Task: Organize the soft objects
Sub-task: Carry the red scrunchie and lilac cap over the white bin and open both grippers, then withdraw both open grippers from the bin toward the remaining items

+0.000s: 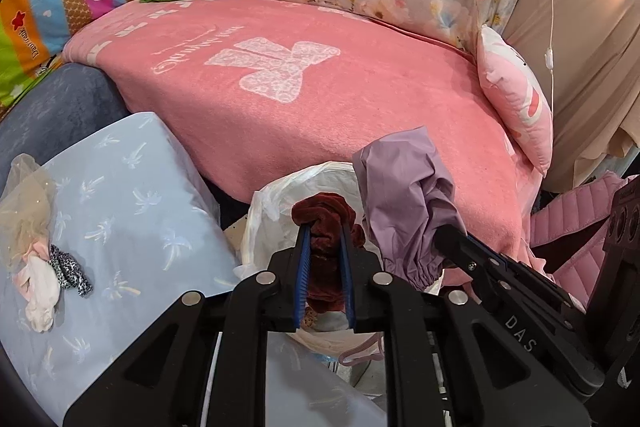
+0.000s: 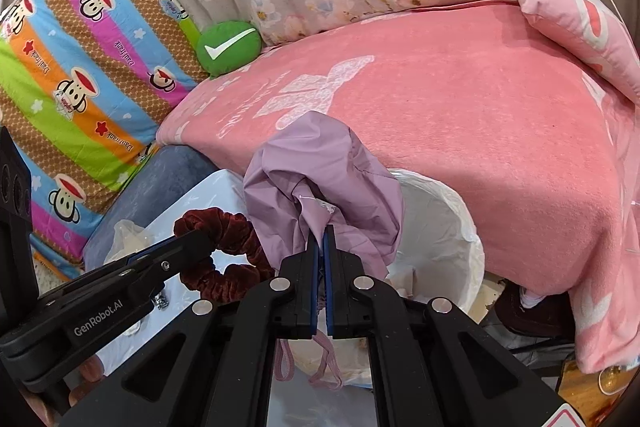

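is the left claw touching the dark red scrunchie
Touching. In the left wrist view the left claw is shut on the dark red scrunchie, with the velvet bunched between its blue pads. The right wrist view shows the same grip.

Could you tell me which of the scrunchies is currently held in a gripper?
The dark red velvet scrunchie, clamped in the left gripper; the leopard-print scrunchie lies loose on the light blue pillow.

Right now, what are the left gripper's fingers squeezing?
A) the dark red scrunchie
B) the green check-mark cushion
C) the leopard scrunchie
A: the left gripper has its blue-padded fingers pressed on the dark red scrunchie; the right gripper holds the purple cloth.
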`<state>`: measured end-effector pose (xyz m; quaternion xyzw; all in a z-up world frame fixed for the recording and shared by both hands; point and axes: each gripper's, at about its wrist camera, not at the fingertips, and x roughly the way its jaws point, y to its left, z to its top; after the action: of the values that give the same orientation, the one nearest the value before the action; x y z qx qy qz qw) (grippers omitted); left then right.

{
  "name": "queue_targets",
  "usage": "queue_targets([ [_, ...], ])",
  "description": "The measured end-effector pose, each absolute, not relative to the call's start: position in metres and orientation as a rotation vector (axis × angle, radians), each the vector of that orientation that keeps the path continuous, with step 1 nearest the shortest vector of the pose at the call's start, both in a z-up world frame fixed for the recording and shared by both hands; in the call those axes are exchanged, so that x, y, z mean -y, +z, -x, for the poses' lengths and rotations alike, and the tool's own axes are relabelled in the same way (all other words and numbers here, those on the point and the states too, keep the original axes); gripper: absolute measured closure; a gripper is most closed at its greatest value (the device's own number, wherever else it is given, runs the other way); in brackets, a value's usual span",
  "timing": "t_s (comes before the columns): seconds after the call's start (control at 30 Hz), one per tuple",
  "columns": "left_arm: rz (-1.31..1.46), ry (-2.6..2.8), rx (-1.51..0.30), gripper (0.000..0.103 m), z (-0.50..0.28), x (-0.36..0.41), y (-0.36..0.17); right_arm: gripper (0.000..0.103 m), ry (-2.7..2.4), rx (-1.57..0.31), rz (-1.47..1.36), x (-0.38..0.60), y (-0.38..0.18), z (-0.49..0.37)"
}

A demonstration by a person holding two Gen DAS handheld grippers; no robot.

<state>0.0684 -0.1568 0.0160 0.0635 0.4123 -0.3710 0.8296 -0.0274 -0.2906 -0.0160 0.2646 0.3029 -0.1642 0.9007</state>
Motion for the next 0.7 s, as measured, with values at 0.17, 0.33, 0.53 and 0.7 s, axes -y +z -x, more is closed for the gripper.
queue_targets([
  [0.17, -0.122, -0.757, -0.875, 0.061, -0.07, 0.159, 0.015, 0.101, -0.347, -0.626, -0.55, 0.295, -0.017, 0.029],
  [0.33, -0.119, -0.722, -0.86, 0.05, -0.071, 0.154, 0.016, 0.094, -0.344, -0.625, -0.551, 0.295, -0.016, 0.028],
  [0.53, -0.118, -0.7, -0.868, 0.05, -0.075, 0.148, 0.013, 0.094, -0.338, -0.614, -0.54, 0.289, -0.01, 0.022],
  [0.7, -0.112, -0.685, -0.872, 0.05, -0.078, 0.142, 0.011, 0.094, -0.327, -0.618, -0.532, 0.284, -0.008, 0.016],
])
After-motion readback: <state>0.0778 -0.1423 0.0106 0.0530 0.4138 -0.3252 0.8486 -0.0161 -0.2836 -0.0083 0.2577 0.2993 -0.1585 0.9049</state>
